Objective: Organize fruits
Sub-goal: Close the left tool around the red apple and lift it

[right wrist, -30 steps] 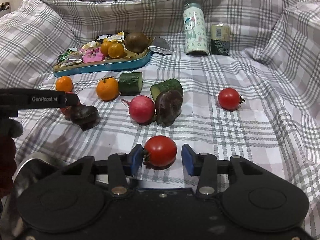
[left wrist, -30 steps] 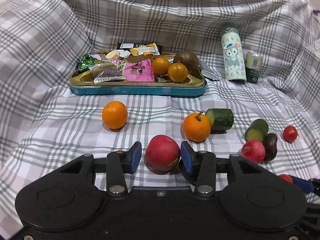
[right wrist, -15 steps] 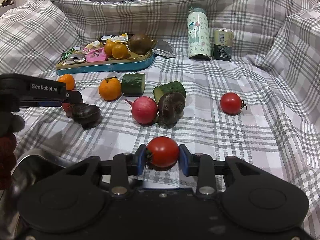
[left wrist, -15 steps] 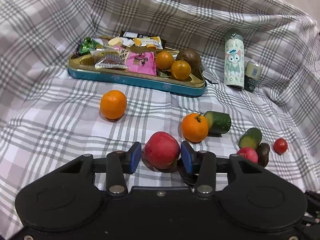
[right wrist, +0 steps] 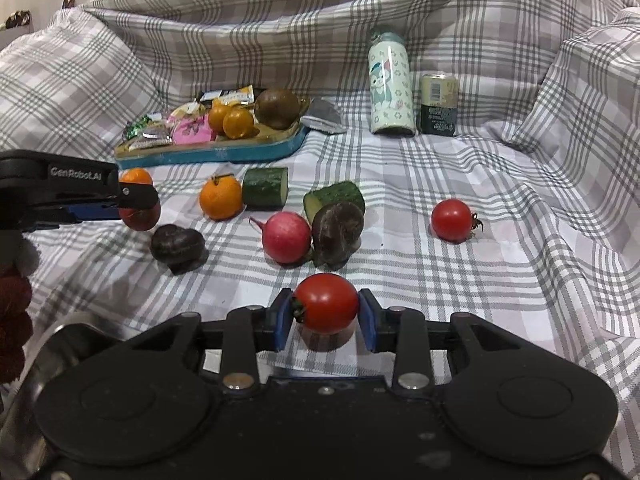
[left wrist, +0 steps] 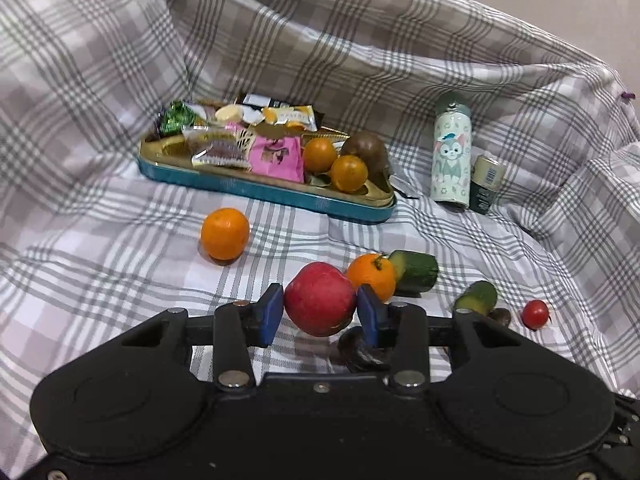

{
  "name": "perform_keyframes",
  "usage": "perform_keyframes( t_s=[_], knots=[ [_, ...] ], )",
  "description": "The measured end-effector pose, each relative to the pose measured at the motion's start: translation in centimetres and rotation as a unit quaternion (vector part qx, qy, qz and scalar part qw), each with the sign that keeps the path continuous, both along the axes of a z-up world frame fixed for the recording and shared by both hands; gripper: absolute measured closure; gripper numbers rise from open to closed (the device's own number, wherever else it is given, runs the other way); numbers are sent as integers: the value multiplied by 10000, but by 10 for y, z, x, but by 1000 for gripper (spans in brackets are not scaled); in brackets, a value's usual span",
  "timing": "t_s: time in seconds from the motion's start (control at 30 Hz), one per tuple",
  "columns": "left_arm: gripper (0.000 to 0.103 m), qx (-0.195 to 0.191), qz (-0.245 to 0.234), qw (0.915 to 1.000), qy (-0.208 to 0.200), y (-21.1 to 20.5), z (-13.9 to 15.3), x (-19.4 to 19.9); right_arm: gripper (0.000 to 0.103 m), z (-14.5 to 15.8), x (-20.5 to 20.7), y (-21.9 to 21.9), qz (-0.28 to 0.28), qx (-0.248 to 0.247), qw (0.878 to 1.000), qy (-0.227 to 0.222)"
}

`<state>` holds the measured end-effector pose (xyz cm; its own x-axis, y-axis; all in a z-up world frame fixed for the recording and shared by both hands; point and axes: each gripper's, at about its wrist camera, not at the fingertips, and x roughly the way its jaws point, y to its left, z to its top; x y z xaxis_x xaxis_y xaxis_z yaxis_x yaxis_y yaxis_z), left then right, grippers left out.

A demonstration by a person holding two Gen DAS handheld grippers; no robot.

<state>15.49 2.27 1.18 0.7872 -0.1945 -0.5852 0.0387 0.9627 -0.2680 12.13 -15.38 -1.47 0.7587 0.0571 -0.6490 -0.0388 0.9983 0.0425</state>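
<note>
A red apple (left wrist: 320,300) sits between the blue pads of my left gripper (left wrist: 320,314), whose jaws are closing and press on both its sides. From the right wrist view the same left gripper (right wrist: 136,200) reaches in from the left, half hiding the apple (right wrist: 140,218). My right gripper (right wrist: 325,316) is shut on a red tomato (right wrist: 326,302) low over the plaid cloth. A teal tray (left wrist: 280,196) at the back holds snack packets, two small oranges and a brown fruit.
Loose on the cloth lie two oranges (left wrist: 225,233) (left wrist: 372,276), two cucumber pieces (right wrist: 266,186) (right wrist: 336,196), a radish (right wrist: 287,237), two dark fruits (right wrist: 176,242) (right wrist: 338,232) and another tomato (right wrist: 451,220). A bottle (right wrist: 390,88) and a can (right wrist: 438,104) stand at the back right. A metal rim (right wrist: 52,344) shows bottom left.
The left jaws have closed from either side onto the apple, and the left view has rolled. The right jaws closed onto the tomato, then held still.
</note>
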Motion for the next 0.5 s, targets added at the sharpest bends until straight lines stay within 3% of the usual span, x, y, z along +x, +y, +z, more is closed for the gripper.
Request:
perform_keyframes(
  t_s=[0.37, 0.5],
  knots=[
    [55, 397, -159, 9988, 221, 2, 11, -64, 67, 10, -13, -10, -153, 234, 9996, -75],
    [55, 375, -201, 9989, 195, 5, 12, -89, 67, 20, -23, -10, -180, 260, 9993, -219]
  ],
)
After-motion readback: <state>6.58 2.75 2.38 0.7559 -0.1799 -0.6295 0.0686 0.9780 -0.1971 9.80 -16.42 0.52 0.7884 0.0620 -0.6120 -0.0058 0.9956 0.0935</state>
